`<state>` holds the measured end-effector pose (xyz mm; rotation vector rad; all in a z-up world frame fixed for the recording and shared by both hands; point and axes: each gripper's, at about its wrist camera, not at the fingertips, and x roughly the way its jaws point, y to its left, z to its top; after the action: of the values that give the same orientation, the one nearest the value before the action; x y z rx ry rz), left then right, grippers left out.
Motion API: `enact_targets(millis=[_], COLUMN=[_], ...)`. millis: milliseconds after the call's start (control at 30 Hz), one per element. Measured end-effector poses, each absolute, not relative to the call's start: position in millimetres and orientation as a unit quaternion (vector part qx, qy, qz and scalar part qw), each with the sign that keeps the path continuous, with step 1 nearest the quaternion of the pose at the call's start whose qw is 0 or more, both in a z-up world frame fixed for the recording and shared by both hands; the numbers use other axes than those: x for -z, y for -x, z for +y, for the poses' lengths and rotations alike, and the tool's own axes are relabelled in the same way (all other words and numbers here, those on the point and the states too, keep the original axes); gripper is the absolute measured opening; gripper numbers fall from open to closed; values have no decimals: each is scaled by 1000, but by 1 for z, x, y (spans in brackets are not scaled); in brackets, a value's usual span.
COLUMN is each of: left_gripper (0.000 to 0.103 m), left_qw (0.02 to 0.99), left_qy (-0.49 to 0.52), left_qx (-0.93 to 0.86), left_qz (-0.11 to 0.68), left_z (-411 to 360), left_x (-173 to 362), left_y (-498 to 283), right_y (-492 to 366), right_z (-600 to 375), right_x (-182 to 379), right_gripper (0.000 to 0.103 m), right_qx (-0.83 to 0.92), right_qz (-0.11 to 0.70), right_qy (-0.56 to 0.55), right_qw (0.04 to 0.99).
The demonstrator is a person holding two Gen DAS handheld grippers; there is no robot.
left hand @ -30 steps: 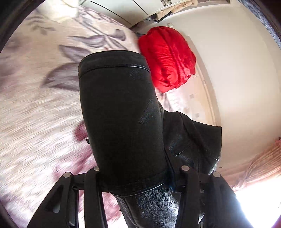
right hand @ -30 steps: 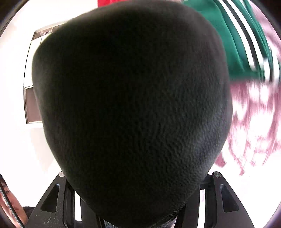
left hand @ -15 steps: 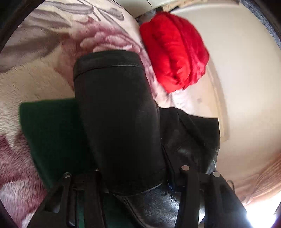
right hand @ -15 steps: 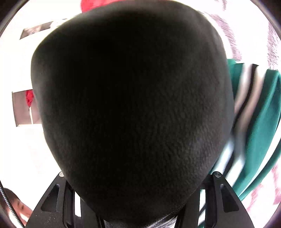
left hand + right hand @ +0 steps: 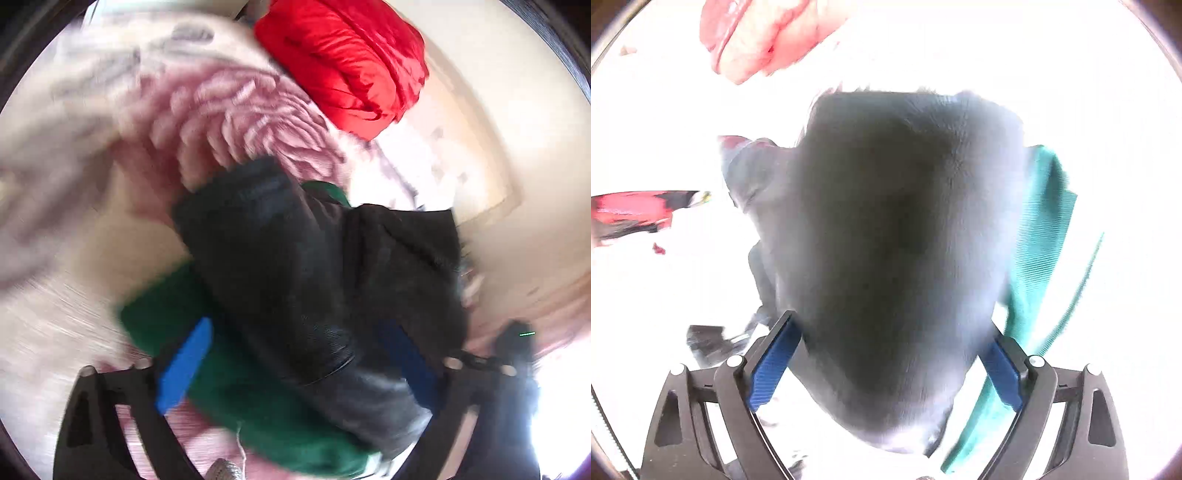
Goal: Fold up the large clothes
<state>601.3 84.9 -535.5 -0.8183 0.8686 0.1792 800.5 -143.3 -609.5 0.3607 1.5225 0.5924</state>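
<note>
In the left wrist view, the left gripper [image 5: 295, 369] has just been opening, and its blue-padded fingers [image 5: 184, 365] now stand spread wide, with a fold of the black jacket [image 5: 295, 266] lying loose between them and no pad pressing on it. The jacket rests on top of a green garment [image 5: 251, 398], which sticks out from under it toward the camera and to the left, and a sliver of green shows again at the jacket's far edge. Both lie on a fuzzy bedspread [image 5: 229, 110] with a pink flower pattern, blurred by motion. Beyond the jacket, at the far edge of the bedspread, sits a bunched red garment [image 5: 343, 62]. In the right wrist view, the right gripper [image 5: 886, 365] has likewise just been opening, its blue fingers [image 5: 772, 373] set wide apart on either side of a dark fleecy bulge of the jacket that fills the gap; whether the pads touch it cannot be told. Just right of the jacket a strip of the green garment shows, ribbed along its edge. The rest is washed out by glare.
</note>
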Motion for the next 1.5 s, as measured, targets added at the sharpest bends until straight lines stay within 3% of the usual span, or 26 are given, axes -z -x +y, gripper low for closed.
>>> enact_targets(millis=[167,367,433,1067,1267,1500], left_gripper=[98,100,101,101,101,101], left_qw=[861,886,889,925,937,941], left_qy=[225,96,74,30,36,31], left_qx=[-112,-99,-88,-37,-31,-21], left_qz=[442,442,442,377,345,335], left_z=[66,54,49,5,1,-4], left_x=[482,418,392,146,99,81], left_y=[-576,-553,-538,-319,-266,-225], right_y=[-711,-608,-594,-273,-197,-127], right_z=[-114,-145,-138,-176,-187,-192], right_x=[554,483,423,78,11,-34], right_gripper=[100,101,101,101,101,101], right_qx=[-88,40,63,126,119,105], right_qz=[600,529,513,381,355,333], right_qy=[27,40,45,59,42,34], right_qw=[794,847,855,914,926,936])
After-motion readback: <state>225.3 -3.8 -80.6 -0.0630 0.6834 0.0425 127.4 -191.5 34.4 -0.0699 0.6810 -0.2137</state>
